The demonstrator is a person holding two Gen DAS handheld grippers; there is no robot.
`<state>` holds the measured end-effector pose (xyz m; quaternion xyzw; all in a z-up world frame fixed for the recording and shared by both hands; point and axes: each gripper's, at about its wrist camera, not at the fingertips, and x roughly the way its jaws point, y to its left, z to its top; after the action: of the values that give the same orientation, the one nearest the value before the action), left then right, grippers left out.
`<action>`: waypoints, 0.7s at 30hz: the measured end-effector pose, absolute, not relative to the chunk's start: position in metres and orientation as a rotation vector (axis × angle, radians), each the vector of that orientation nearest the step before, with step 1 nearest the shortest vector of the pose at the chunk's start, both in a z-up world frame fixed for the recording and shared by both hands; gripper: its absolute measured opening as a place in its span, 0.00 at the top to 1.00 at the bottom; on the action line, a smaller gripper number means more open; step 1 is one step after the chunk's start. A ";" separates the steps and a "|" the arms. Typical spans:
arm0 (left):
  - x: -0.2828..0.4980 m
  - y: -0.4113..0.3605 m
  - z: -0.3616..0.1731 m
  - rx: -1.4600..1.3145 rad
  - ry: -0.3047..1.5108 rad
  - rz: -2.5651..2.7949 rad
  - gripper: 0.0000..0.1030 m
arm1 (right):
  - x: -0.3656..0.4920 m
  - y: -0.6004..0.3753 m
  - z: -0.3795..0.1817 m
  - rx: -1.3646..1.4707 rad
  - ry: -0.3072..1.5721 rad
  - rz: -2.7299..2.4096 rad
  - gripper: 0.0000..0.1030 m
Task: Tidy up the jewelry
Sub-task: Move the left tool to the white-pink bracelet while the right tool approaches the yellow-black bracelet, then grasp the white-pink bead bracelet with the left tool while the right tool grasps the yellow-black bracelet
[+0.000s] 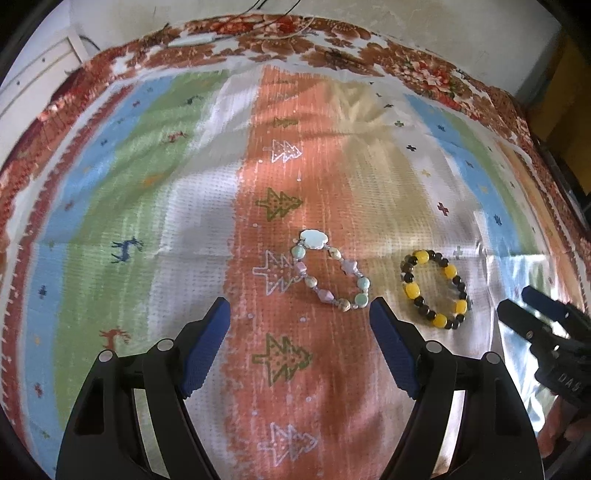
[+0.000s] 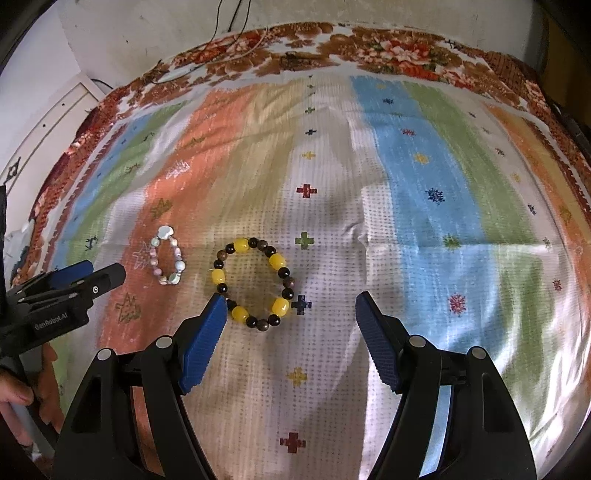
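A pale bracelet of green, pink and cream stones lies flat on the striped cloth, just ahead of my left gripper, which is open and empty. A yellow and black bead bracelet lies to its right. In the right wrist view the yellow and black bracelet lies just ahead of my open, empty right gripper, its near left edge beside the left fingertip. The pale bracelet lies further left. Each gripper shows in the other's view: the right, the left.
The striped cloth with small tree and cross motifs covers a surface with a red floral cover at its far edge. A pale wall and white panel stand behind. Cables hang at the back.
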<state>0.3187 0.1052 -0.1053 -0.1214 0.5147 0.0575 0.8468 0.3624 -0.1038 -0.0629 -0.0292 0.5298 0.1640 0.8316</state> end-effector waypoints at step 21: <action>0.364 0.107 -0.145 -0.170 1.160 0.177 0.27 | 0.395 -0.089 -0.107 -0.105 1.212 0.308 0.30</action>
<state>0.3640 0.1073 -0.1451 -0.0803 0.5468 0.0835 0.8292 0.3946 -0.0894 -0.1071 -0.0493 0.5670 0.1443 0.8095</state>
